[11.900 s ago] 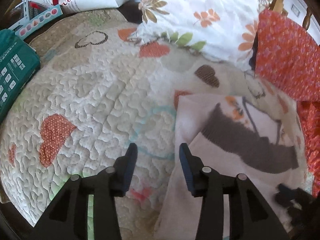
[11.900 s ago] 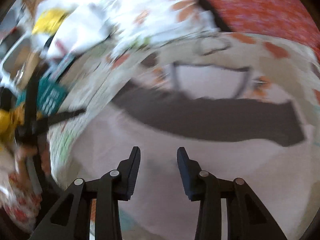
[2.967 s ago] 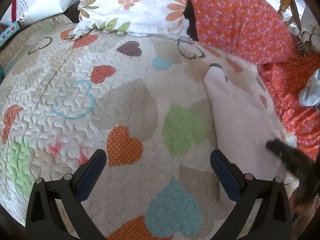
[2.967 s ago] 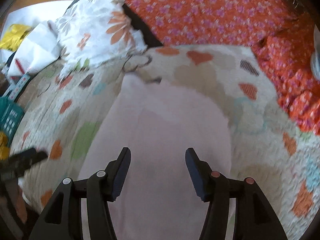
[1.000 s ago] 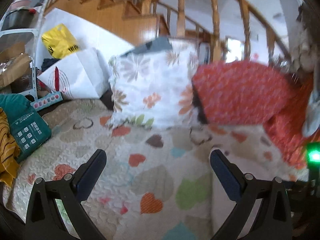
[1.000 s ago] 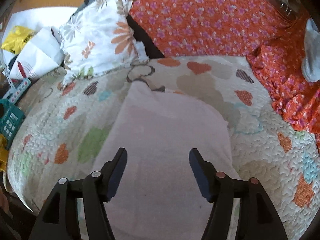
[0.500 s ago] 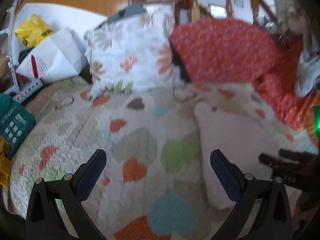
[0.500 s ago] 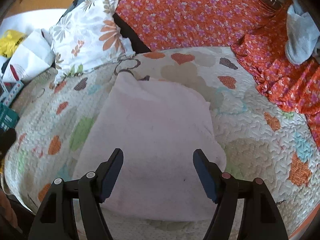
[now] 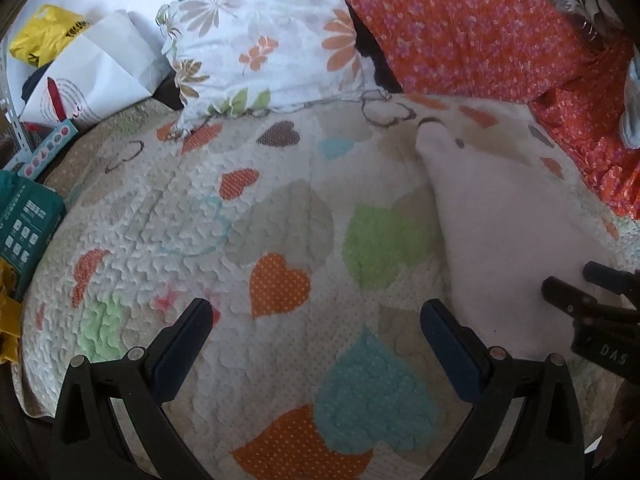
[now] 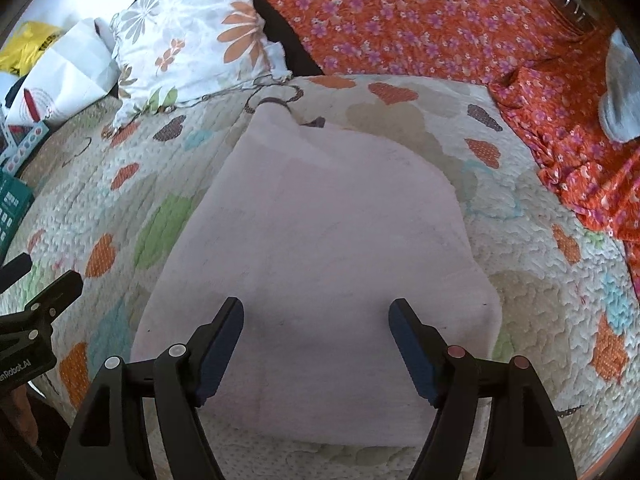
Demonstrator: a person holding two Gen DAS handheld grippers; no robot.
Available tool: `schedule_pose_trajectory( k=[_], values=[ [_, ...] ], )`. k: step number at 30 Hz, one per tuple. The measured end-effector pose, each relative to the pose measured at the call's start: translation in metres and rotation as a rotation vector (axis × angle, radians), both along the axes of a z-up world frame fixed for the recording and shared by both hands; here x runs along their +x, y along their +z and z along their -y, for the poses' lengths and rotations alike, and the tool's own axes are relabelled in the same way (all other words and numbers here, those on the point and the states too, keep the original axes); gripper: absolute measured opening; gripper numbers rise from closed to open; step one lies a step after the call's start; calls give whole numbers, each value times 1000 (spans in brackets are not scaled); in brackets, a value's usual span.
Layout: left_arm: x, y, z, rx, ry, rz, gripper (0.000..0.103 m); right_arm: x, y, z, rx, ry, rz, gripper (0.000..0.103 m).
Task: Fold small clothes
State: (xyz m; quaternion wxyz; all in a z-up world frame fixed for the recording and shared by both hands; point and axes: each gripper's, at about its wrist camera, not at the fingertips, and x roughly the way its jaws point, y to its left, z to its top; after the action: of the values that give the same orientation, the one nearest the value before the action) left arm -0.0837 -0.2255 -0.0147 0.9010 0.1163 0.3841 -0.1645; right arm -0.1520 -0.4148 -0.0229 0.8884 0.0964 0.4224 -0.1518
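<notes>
A pale pink garment lies folded flat on the heart-patterned quilt; a dark trim edge shows at its far end. It also shows in the left wrist view at the right. My right gripper is open and empty, held just above the garment's near part. My left gripper is open and empty over bare quilt, to the left of the garment. The right gripper's fingers show at the right edge of the left wrist view.
A white floral pillow and an orange floral pillow lie at the back. Orange floral cloth and a grey item are at the right. A teal box, white paper bag and yellow bag sit at the left.
The left gripper has tilted back down from the stair rail toward the quilt. The right gripper has drawn back slightly with its jaws a little wider. The garment lies still.
</notes>
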Motion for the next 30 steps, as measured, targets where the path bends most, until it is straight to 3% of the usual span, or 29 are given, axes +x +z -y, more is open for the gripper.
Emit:
schedule_pose_trajectory(
  k=[14,30],
  values=[
    [5,-10,2,25,0,-43,103,-1,0,-1,-18,-3,-9,81],
    [5,-18,5,-48,-55,-132,103,-2,-1,-2,-29,0,-10,81]
  ],
)
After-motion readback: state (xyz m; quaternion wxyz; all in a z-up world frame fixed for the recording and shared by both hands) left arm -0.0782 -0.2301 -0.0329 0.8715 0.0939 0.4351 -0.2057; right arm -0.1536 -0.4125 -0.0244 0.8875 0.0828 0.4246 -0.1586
